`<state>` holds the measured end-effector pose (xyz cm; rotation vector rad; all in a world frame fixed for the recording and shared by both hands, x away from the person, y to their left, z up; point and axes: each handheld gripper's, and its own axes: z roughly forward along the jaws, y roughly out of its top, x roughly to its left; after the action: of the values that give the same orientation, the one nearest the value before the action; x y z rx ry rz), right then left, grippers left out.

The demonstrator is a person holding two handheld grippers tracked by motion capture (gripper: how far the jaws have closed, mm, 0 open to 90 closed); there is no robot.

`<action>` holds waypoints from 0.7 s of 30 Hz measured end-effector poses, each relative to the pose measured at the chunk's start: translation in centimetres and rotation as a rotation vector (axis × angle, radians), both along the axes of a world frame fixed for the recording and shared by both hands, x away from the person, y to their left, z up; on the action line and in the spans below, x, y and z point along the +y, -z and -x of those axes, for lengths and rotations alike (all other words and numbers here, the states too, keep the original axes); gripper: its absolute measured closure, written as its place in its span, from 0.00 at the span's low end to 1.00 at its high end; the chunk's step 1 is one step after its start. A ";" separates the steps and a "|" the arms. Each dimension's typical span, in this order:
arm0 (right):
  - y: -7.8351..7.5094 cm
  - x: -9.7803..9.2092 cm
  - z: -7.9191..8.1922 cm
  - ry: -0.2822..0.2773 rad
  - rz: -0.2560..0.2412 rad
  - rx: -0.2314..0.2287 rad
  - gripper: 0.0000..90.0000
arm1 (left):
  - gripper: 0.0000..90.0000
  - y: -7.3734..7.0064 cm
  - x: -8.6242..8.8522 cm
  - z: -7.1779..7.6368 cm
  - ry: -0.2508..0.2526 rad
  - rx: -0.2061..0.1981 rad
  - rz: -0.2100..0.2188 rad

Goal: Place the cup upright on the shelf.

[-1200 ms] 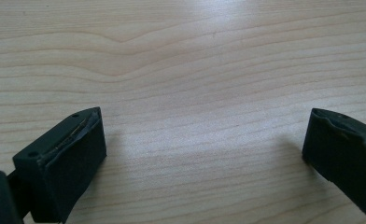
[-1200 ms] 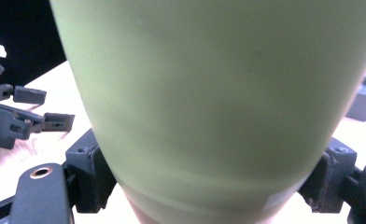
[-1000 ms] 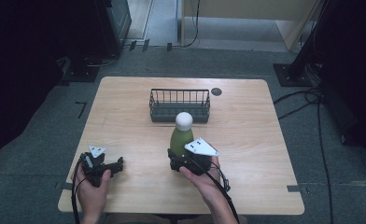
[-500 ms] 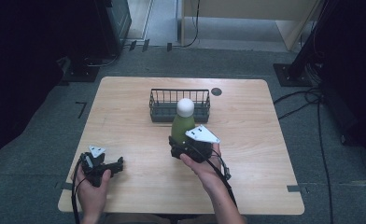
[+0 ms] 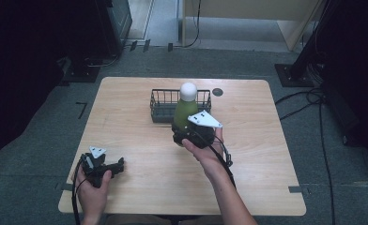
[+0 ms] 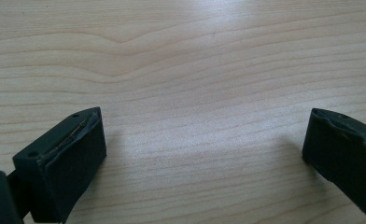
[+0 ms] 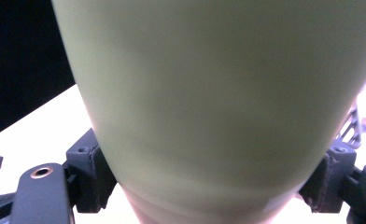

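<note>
One green bottle (image 5: 184, 111) (upright) clamped in rt hand-held gripper (image 5: 190, 137).

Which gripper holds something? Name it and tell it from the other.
The right gripper: its jaws clamp the green bottle. The left gripper sits open, nothing between its jaws.

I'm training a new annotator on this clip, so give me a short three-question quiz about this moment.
1. True or false: the left tongs are shut on the green bottle.
2. Which tongs hold the bottle? A) left B) right C) neither
3. Fill in: the wire basket stands on the ____ half of the table, away from the person.

Key
1. False. The left tongs are open over bare wood, their jaws wide apart in the left gripper view.
2. B. The right tongs clamp the bottle near its base, a jaw on each side in the right gripper view.
3. Far.
</note>
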<state>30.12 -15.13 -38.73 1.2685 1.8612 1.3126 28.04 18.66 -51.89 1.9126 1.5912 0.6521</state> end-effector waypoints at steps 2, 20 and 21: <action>-0.7 -0.1 -0.7 0.005 0.011 -0.015 0.22 | 0.00 0.0 0.0 0.0 -0.001 0.000 0.001; -3.4 -0.8 -5.0 0.089 0.007 -0.074 0.22 | 0.00 0.0 0.0 0.0 -0.001 0.001 0.001; -3.6 -0.8 -5.2 0.092 0.008 -0.078 0.22 | 0.00 0.0 0.0 0.0 -0.001 0.001 0.001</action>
<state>35.36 -15.96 -35.16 1.2660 1.7321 1.2864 28.04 18.65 -51.89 1.9120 1.5931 0.6512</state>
